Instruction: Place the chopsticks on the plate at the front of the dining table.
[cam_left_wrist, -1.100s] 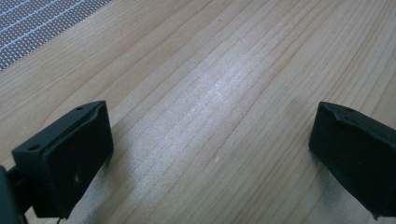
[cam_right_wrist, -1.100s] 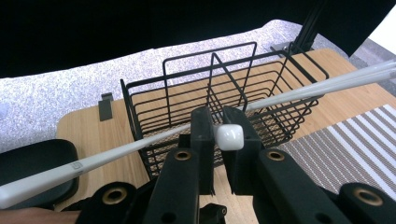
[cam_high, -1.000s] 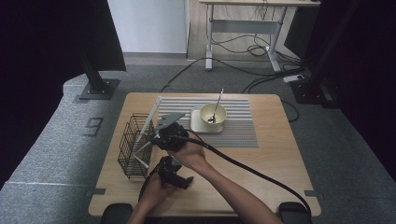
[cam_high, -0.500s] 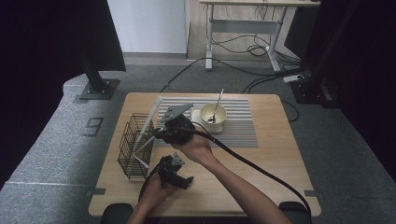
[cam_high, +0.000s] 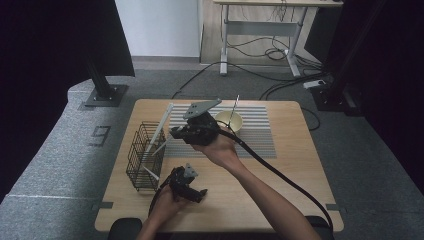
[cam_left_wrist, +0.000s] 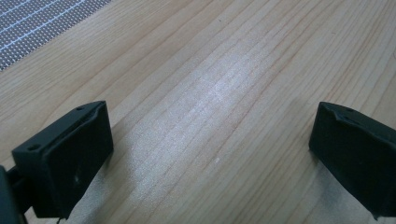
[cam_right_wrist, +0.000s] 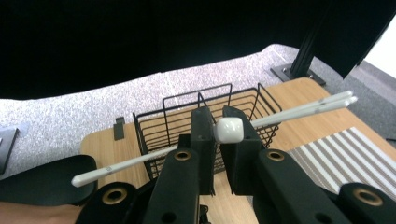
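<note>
A pale wooden table (cam_high: 280, 180) with straight grain stands on grey speckled carpet, dark curtains to both sides. On its far half lies a striped mat (cam_high: 255, 132), fine grey and white ribs running side to side. One small cream bowl (cam_high: 229, 121), round and glossy, sits on the mat with a thin metal utensil (cam_high: 234, 107) leaning up out of it.

At the table's left stands one black wire basket (cam_high: 145, 156), boxy, open-topped, with a square mesh. Long white sticks lean in and across it; two lie close together, slanting up past the rim (cam_right_wrist: 322, 105), and another juts out lower down (cam_right_wrist: 121, 167). They are slim, smooth and matt.

The right gripper (cam_high: 175, 133) hangs above the table just beside the basket, its black jaws pinched tight on the thick, rounded white end of one stick (cam_right_wrist: 229, 129), which looks like glazed ceramic or plastic.

The left gripper (cam_high: 200, 193) rests low at the near edge of the table, well apart from the basket. Its two blocky, matt black jaws stand wide, with bare wood between them (cam_left_wrist: 215, 140).
</note>
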